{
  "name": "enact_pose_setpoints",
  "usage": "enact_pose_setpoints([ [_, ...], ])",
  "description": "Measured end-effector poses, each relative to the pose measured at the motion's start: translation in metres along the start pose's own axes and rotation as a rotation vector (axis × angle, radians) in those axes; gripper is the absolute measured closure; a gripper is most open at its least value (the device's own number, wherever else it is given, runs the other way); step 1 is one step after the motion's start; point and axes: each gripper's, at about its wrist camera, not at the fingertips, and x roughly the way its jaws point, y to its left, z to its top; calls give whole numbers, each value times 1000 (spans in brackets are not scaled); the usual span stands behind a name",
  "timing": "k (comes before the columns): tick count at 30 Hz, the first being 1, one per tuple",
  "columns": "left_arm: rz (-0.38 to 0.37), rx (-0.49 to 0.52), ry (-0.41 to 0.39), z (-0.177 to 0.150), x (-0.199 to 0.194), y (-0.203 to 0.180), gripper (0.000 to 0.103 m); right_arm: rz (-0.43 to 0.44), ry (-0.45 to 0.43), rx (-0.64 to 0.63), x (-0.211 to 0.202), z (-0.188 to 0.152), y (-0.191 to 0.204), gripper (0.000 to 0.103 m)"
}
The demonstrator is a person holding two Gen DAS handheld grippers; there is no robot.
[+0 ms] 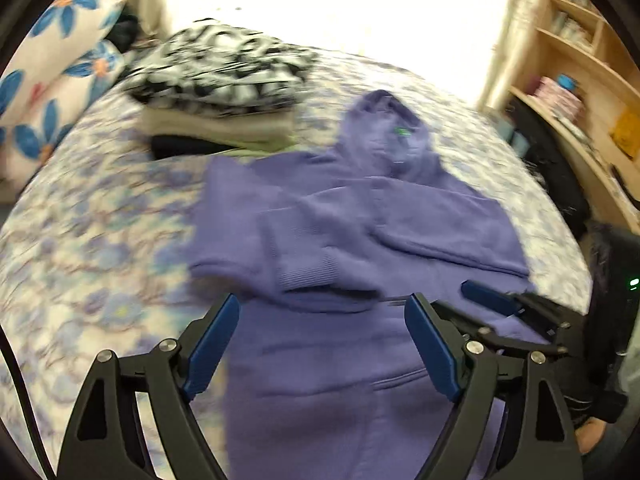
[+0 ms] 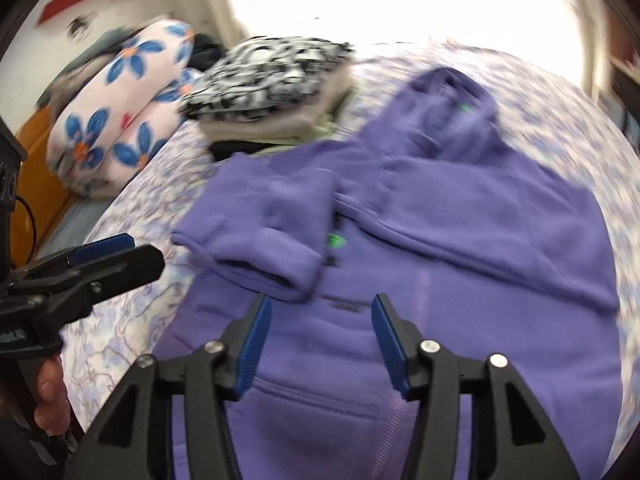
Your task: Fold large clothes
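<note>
A purple hoodie (image 1: 360,216) lies flat on the bed, front up. Both sleeves are folded across its chest and the hood points to the far side. My left gripper (image 1: 324,304) hovers open over the hoodie's lower left part, near a folded sleeve cuff (image 1: 308,272), with nothing between its blue pads. In the right wrist view, my right gripper (image 2: 320,304) stands open over the middle of the hoodie (image 2: 480,232), just before the cuff (image 2: 280,268), and grips nothing. The left gripper (image 2: 120,254) shows at that view's left edge, held by a hand (image 2: 50,396).
A stack of folded clothes (image 1: 224,80), topped by a black-and-white patterned piece, sits on the bed beyond the hoodie. Blue-flowered pillows (image 1: 60,60) lie at the far left. A wooden shelf (image 1: 580,60) stands on the right. The floral bedsheet (image 1: 100,240) spreads left of the hoodie.
</note>
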Motion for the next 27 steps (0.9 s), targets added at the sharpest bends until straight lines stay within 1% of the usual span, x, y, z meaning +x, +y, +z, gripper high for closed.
enact_pose_setpoints([
  [2, 16, -37, 15, -7, 3, 14, 19, 6, 13, -73, 12, 4, 17, 49],
  [5, 18, -83, 56, -20, 13, 30, 19, -23, 26, -154, 31, 9, 32, 49],
  [9, 28, -114, 88, -31, 22, 43, 19, -144, 73, -250, 65, 14, 41, 49],
  [11, 25, -123, 95, -34, 25, 45, 19, -185, 104, -275, 81, 16, 43, 49],
  [13, 25, -130, 98, -36, 27, 47, 19, -204, 129, -289, 89, 16, 42, 50],
  [14, 24, -132, 98, -36, 28, 47, 19, -213, 140, -300, 94, 18, 43, 56],
  [15, 25, -131, 99, -36, 29, 46, 19, -208, 141, -310, 95, 20, 44, 68],
  [16, 24, -129, 101, -36, 29, 46, 19, -213, 140, -318, 95, 24, 44, 89],
  [17, 24, -124, 100, -36, 29, 44, 19, -209, 115, -304, 88, 31, 42, 89],
  [19, 24, -116, 94, -35, 28, 40, 19, -167, 49, -238, 70, 47, 33, 89],
  [21, 22, -105, 89, -34, 28, 37, 19, -133, -35, -135, 41, 64, 12, 90],
  [22, 22, -101, 87, -34, 28, 35, 19, -119, -61, -88, 29, 68, 2, 90],
  [23, 21, -97, 87, -34, 28, 34, 19, -101, -94, -7, 13, 73, -19, 89],
  [25, 17, -88, 87, -34, 29, 31, 19, -99, -110, 85, -2, 73, -47, 89],
  [26, 15, -85, 88, -34, 30, 30, 19, -112, -103, 145, -9, 68, -68, 89],
  [27, 13, -84, 89, -34, 30, 28, 19, -132, -80, 177, -10, 61, -83, 88],
])
